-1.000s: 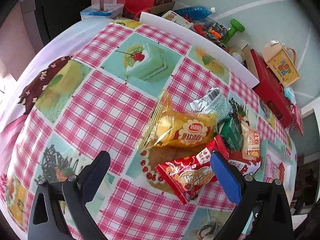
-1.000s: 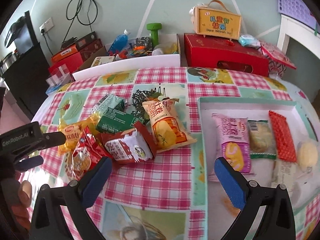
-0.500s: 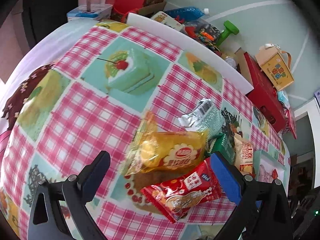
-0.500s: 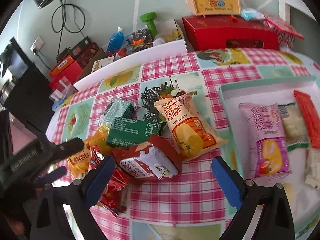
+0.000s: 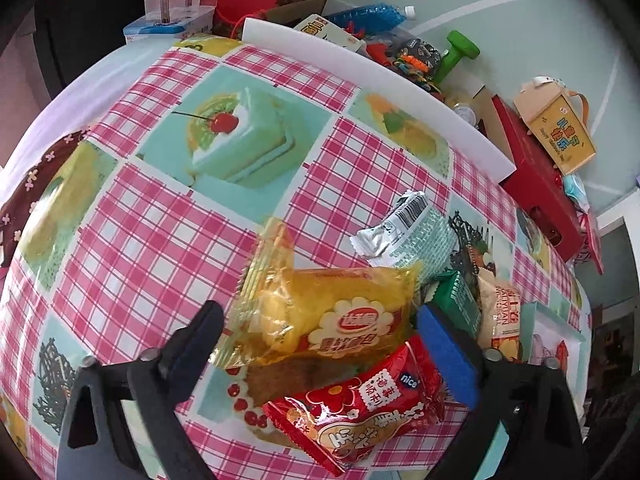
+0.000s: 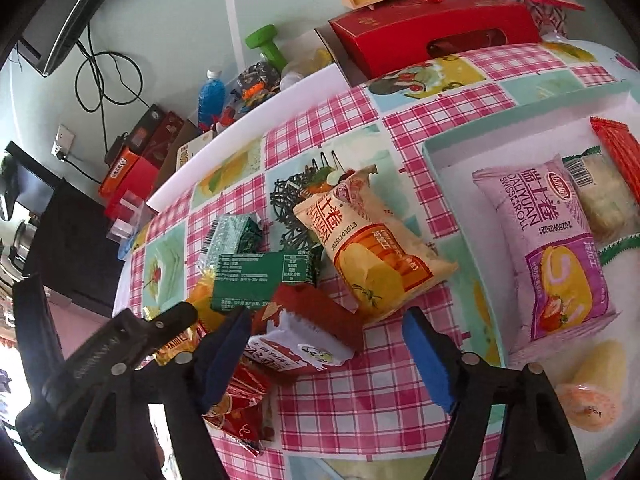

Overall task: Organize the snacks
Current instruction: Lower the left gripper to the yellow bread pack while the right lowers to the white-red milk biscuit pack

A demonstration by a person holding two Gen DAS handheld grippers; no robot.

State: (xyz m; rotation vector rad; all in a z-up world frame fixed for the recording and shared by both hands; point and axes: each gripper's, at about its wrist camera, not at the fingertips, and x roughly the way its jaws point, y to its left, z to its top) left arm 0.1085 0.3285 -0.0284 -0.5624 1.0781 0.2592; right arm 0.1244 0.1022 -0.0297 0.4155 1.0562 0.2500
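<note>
**Two open grippers closing in on the snack pile**

Both tools are spread wide and hold nothing. The left hand-held gripper straddles the yellow clear-wrapped cake packet, which lies between its fingers on the pink-checked tabletop. The right hand-held gripper frames the red-and-white crinkled snack pouch, just ahead of its fingertips.

To do the pick well, I would judge that each tool should come down squarely over one packet only. The glossy red foil snack bag lies just below and touching the yellow packet, under the left tool's right finger, so a careless close could catch both. Gripping the filled middle of the packet, not the thin sealed edge, should stop it slipping. The two tools work close together; staggering them would avoid a knock.

The right wrist view alone shows the destination: a pale green shallow tray to the right of that tool, already holding a pink Swiss-roll packet and others. It also shows the left tool's black frame at its lower left. The left wrist view alone shows the yellow packet's whole front and the silver-ended green wrapper beyond it.
</note>
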